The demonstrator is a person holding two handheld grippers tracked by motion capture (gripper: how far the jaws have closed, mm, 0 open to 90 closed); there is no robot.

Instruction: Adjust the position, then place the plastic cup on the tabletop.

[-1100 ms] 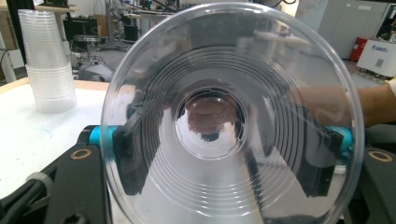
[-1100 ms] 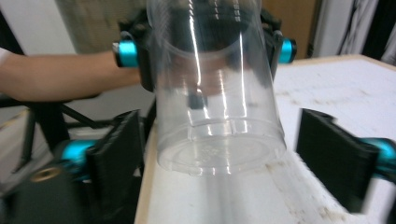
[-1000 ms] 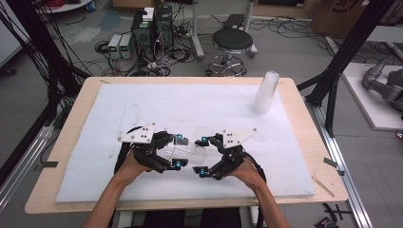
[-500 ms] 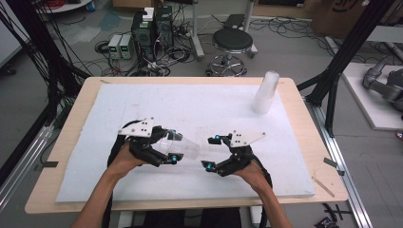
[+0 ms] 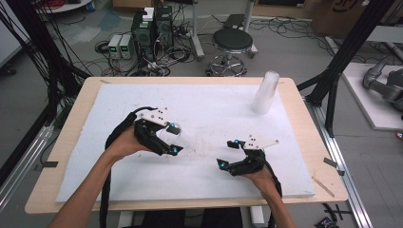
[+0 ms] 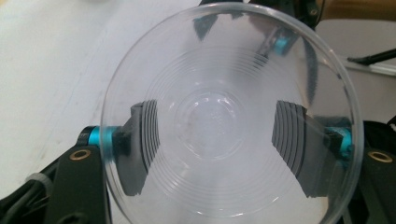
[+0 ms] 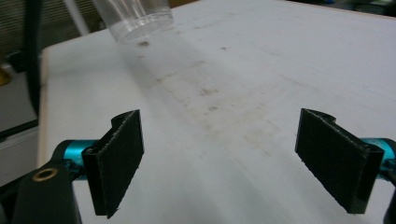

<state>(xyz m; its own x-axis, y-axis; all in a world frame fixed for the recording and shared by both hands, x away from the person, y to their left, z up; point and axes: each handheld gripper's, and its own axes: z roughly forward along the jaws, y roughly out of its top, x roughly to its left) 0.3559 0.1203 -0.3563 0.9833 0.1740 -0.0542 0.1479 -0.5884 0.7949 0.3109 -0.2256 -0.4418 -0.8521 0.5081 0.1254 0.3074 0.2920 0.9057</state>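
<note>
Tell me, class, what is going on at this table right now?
A person works at a table with a gripper in each hand. The left gripper is shut on a clear plastic cup, lifted off the white mat; in the left gripper view its pads press the cup's sides and the open mouth faces the camera. The right gripper is open with nothing between its jaws, low over the mat. A stack of clear cups stands mouth-down at the far right of the mat.

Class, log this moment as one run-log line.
left gripper: shut on clear cup | right gripper: open, nothing held | cup stack: upright, far right
</note>
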